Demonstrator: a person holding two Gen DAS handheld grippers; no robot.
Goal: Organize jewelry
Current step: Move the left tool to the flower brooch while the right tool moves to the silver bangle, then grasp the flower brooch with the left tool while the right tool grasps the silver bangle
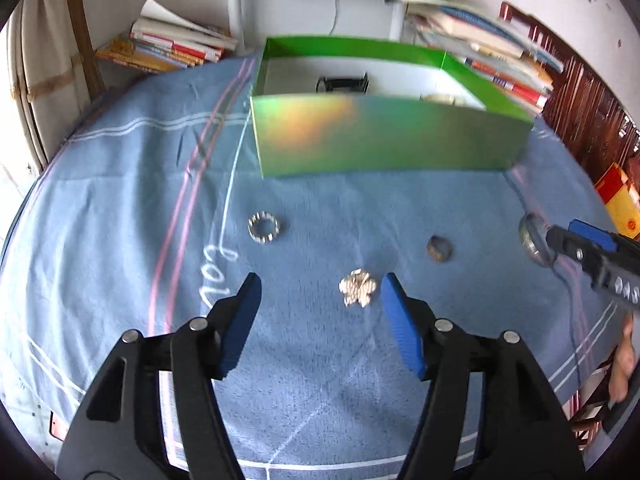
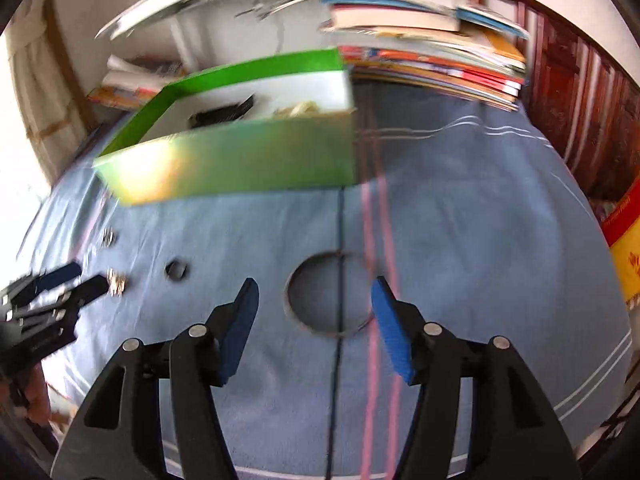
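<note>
My left gripper (image 1: 320,292) is open just above the blue cloth, its fingers either side of a silver flower brooch (image 1: 358,288), which lies near the right finger. A beaded silver ring (image 1: 263,227) lies farther left and a small dark ring (image 1: 439,248) to the right. My right gripper (image 2: 314,296) is open around a large bangle (image 2: 328,294) lying on the cloth; in the left wrist view the bangle (image 1: 534,240) is at the right gripper's tips (image 1: 560,240). A green box (image 1: 384,136) with a white inside stands behind, holding a black item (image 1: 342,83) and a pale piece (image 1: 440,99).
Stacks of books (image 1: 168,46) lie behind the box on the left and more books (image 1: 500,56) on the right. A white stand post (image 1: 236,4) rises at the back. A dark wooden door (image 2: 580,92) is at far right.
</note>
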